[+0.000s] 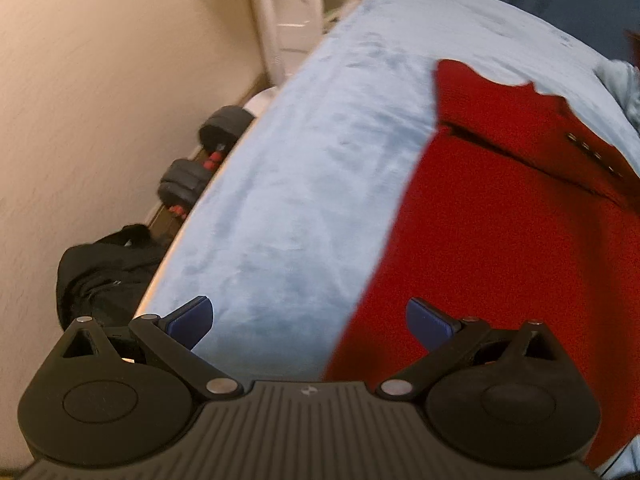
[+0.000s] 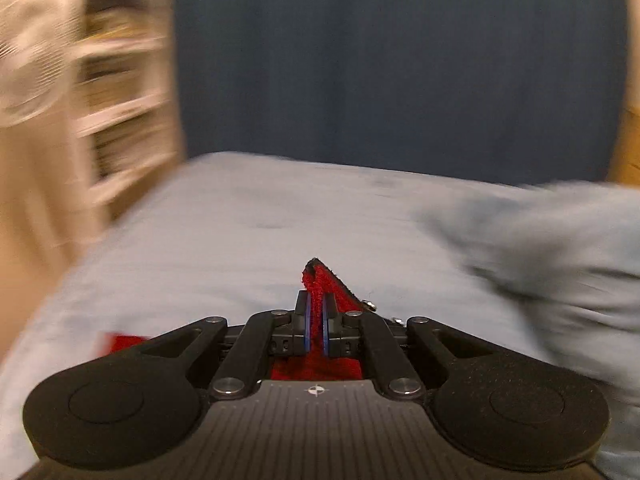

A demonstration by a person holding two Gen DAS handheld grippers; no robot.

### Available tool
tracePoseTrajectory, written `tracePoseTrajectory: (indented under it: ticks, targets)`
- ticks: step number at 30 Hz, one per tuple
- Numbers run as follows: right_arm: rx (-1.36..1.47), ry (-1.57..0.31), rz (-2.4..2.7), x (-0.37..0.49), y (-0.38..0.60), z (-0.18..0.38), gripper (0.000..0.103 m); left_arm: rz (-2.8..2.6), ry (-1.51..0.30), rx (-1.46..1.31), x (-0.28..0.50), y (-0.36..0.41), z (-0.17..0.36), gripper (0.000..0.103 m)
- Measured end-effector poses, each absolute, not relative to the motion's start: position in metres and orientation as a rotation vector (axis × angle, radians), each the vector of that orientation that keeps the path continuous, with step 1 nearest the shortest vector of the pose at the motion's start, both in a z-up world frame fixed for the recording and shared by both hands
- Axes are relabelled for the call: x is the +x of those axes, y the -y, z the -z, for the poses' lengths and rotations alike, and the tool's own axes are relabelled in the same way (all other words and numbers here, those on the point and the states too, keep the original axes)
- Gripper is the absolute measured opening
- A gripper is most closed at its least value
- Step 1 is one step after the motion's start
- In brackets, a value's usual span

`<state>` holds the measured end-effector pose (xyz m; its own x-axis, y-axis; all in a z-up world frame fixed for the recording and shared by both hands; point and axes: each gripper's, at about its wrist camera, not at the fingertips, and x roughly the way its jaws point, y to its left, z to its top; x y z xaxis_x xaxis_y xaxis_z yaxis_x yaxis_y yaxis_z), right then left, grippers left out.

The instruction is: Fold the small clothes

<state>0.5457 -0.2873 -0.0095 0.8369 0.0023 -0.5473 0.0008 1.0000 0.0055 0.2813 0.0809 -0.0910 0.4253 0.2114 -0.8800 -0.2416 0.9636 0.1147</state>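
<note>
Left gripper [image 1: 310, 322]: jaws spread wide, nothing between the blue pads [image 1: 192, 320], hovering tilted down over the bed. One pad sits over bare blue blanket [image 1: 304, 184], the other over the near edge of the red garment [image 1: 500, 240].

Right gripper [image 2: 316, 322]: pads pressed together, pinching a corner of the red garment [image 2: 320, 280]; a point of red fabric with a dark hem sticks up past the fingertips, and more red shows under the gripper body. A small metal fitting [image 2: 370, 304], snap or clasp, sits just beside the pinched cloth; too small to name.

Garment in the left wrist view: spread mostly flat across the blanket, one flap or panel lying over the rest with a dark seam line, and a row of small metal snaps [image 1: 592, 152] near its far side. Far edge looks wavy or scalloped. Exact type of garment not clear.

Progress, as a judgement: early. One corner gripped, no finished fold visible, cloth still wide open. Left gripper likely needs to take a second corner or edge before a fold-over.

Beyond: crumpled pale blue cloth [image 2: 540, 232] at the blanket's far right, dumbbells [image 1: 208, 148] and a black bag [image 1: 104, 264] on the floor beside the bed, white shelving [image 1: 296, 8], dark blue curtain [image 2: 380, 60]. Right wrist view heavily blurred.
</note>
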Motion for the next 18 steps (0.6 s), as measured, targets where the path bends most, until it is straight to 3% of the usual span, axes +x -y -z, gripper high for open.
tracePoseTrajectory:
  ticks: [3, 5, 9, 18]
  targets:
    - [-0.034, -0.629, -0.133, 0.572, 0.179, 0.048, 0.01, -0.314, -1.103, -0.059, 0.281, -0.105, 0.092, 0.103]
    - [-0.097, -0.737, -0.181, 0.575, 0.127, 0.082, 0.054, -0.332, -1.111, -0.059, 0.282, -0.116, 0.093, 0.103]
    - [-0.171, -0.787, -0.224, 0.521, 0.113, 0.122, 0.054, -0.324, -1.102, -0.058, 0.28, -0.125, 0.099, 0.103]
    - [0.026, -0.784, -0.064, 0.301, 0.246, 0.093, 0.056, -0.212, -1.085, -0.023, 0.266, -0.082, 0.099, 0.103]
